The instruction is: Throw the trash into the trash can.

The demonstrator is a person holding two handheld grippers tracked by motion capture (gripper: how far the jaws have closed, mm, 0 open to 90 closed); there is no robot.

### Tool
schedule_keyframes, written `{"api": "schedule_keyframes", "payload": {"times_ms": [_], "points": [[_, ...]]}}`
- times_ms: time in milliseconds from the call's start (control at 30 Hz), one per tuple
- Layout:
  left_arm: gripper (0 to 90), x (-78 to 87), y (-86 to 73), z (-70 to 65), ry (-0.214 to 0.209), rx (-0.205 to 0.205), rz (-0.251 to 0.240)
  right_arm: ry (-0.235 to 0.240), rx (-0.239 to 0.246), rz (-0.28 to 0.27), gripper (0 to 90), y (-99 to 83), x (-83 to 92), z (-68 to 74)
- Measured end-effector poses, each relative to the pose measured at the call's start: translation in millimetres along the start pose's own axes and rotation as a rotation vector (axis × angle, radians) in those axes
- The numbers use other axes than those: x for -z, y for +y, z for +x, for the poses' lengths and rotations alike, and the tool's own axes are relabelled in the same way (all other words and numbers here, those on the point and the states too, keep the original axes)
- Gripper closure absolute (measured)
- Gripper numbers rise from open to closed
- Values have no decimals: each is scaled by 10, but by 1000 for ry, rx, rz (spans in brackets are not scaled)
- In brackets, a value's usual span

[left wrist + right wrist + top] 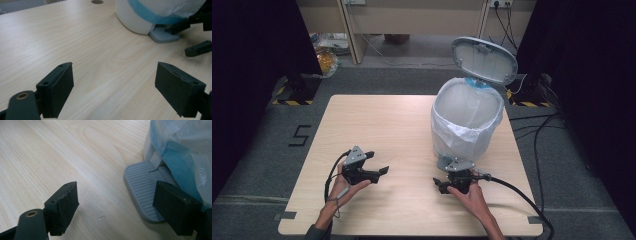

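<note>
The left gripper (113,87) is holding its black jaws wide apart with nothing between them, hovering low over the pale wood-grain table (377,120). The right gripper (115,207) is also standing released, gripping nothing; one of its jaws is lying over the edge of the ribbed grey plastic pedal (140,187), though contact cannot be told. That pedal is jutting from the foot of the round white pedal bin (467,120), which is standing on the table's far right part, just beyond the right gripper, well apart from the left. A translucent white liner bag (462,137) is draping over the rim, and the grey lid (484,60) is standing raised.
</note>
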State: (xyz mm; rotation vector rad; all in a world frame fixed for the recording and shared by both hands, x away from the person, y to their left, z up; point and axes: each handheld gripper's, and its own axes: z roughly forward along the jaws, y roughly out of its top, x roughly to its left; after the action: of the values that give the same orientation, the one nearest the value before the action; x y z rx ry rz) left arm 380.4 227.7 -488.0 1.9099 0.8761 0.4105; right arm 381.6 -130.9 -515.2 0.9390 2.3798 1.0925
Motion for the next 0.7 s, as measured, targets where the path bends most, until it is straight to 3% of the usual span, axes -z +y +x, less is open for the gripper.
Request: {"api": "schedule_keyframes", "payload": {"times_ms": [133,433,700], "points": [[149,-31,-76,-6,3,-16,69,0,0,0,202,0,0,-1],[151,-44,-226,-32,55,-65,151,0,-1,1,202,0,1,-1],[153,-60,-353,-45,45,-69,206,1,-2,1,202,0,1,-2]]}}
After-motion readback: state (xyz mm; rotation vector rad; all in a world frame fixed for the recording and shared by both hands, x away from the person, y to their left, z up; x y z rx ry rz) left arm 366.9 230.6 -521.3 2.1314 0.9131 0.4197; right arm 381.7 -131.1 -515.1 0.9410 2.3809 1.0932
